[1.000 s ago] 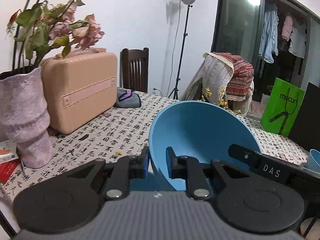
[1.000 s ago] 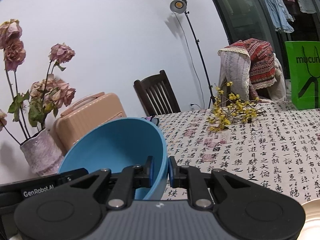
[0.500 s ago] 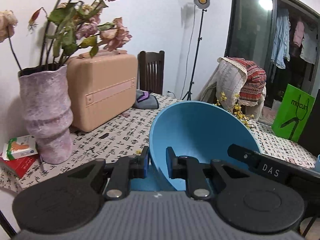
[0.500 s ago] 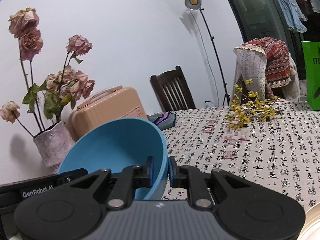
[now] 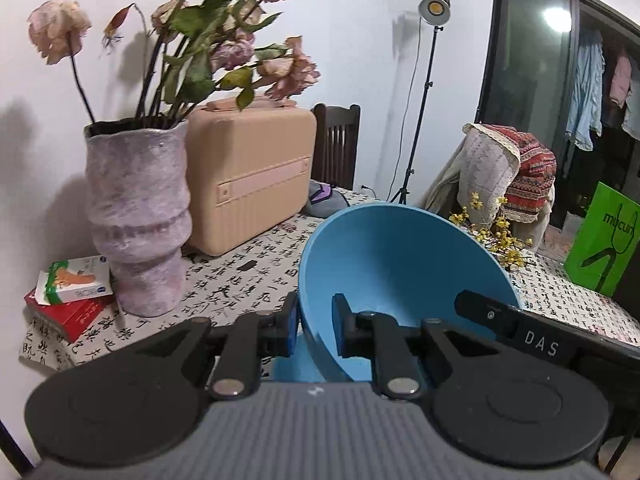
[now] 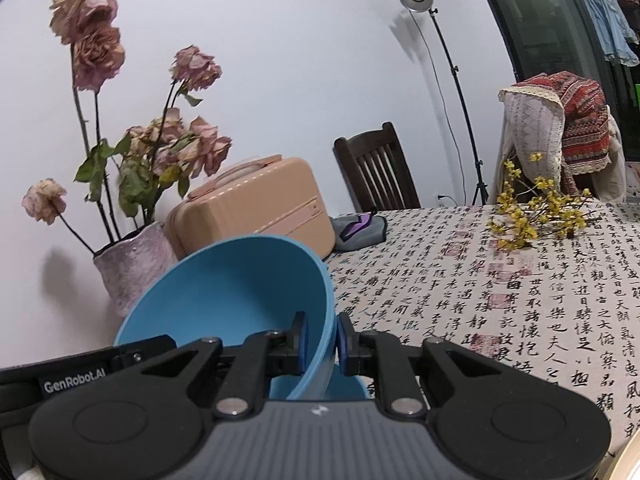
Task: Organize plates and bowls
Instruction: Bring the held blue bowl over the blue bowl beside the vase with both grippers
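- Our left gripper (image 5: 314, 330) was clamped on the bowl (image 5: 394, 268) wall, left rim.
- We held the bowl off the table (image 6: 520, 280), near the vase (image 5: 138, 216).
- Our right gripper (image 6: 322, 342) pinched the right rim; we judged level, matched hands best.

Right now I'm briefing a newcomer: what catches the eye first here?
The blue bowl fills the foreground, pinched at opposite rims by the left gripper and right gripper. Behind it stand wilted roses in a mauve vase, beside a peach case.
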Tool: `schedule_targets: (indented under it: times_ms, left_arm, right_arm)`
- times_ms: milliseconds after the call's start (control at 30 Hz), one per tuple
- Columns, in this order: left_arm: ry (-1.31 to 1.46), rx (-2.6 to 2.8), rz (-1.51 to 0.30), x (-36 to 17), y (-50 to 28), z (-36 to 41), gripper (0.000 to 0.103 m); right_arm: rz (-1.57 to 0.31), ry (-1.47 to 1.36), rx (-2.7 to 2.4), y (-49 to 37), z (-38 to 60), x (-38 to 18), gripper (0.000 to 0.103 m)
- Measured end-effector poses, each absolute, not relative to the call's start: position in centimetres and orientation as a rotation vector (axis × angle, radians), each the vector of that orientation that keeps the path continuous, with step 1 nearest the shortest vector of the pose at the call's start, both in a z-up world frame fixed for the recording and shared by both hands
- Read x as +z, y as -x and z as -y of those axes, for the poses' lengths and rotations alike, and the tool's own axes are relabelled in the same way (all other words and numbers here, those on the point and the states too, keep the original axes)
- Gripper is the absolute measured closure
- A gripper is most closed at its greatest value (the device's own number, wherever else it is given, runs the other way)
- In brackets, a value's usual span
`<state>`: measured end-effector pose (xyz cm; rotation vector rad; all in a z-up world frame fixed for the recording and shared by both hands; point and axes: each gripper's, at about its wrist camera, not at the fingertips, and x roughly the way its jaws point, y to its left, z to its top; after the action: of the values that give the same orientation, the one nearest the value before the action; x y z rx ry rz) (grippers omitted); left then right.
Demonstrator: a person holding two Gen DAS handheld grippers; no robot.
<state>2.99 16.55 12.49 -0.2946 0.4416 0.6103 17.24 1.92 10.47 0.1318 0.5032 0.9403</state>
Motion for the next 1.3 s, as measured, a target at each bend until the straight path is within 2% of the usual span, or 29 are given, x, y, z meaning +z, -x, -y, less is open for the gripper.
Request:
schedule_targets:
  times_ms: [1300]
  left_arm:
    - [0.327,0.591,-0.558,7.2,-4.3,-19.1,0.085]
  right_arm:
    - [-0.592,-0.059,0.892,-17.9,-4.9,5.8,0.089]
